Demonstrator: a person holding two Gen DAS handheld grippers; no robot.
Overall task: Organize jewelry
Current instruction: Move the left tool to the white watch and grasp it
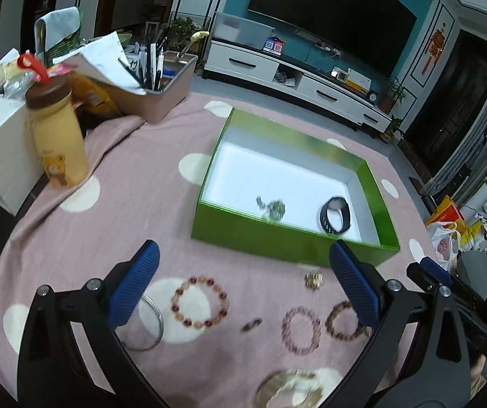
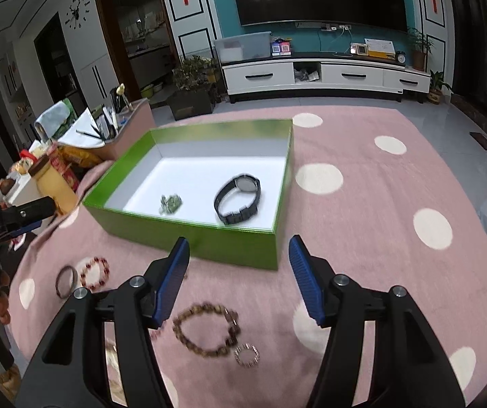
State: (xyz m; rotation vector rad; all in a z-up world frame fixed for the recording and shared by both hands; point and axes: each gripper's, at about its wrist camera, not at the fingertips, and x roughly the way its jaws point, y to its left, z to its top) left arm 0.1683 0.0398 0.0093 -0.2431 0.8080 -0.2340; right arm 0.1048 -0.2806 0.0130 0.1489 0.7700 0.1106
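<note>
- The left hand-held gripper (image 1: 243,289) hovers above the pink dotted cloth (image 1: 134,176) that covers the desk, its blue fingers (image 1: 133,289) spread wide with nothing between them.
- The right hand-held gripper (image 2: 240,278) is likewise wide apart and holds nothing, poised just in front of the green box (image 2: 189,238).
- Inside the box, on its white floor, lie a black watch (image 2: 238,199) and, a little apart to its left, a small greenish trinket (image 2: 170,204).
- On the cloth in front of the box lie several loose pieces: a red bead bracelet (image 1: 200,301), a thin metal bangle (image 1: 148,323) just left of it, a pink bead bracelet (image 1: 301,329) and a brown bead bracelet (image 1: 343,319) touching side by side.
- A small gold ornament (image 1: 314,280) sits near the box's front wall.
- A small ring-like chain (image 2: 247,355) lies just beside the brown bracelet in the right wrist view.
- A yellow bottle (image 1: 58,136) stands upright at the cloth's left edge.
</note>
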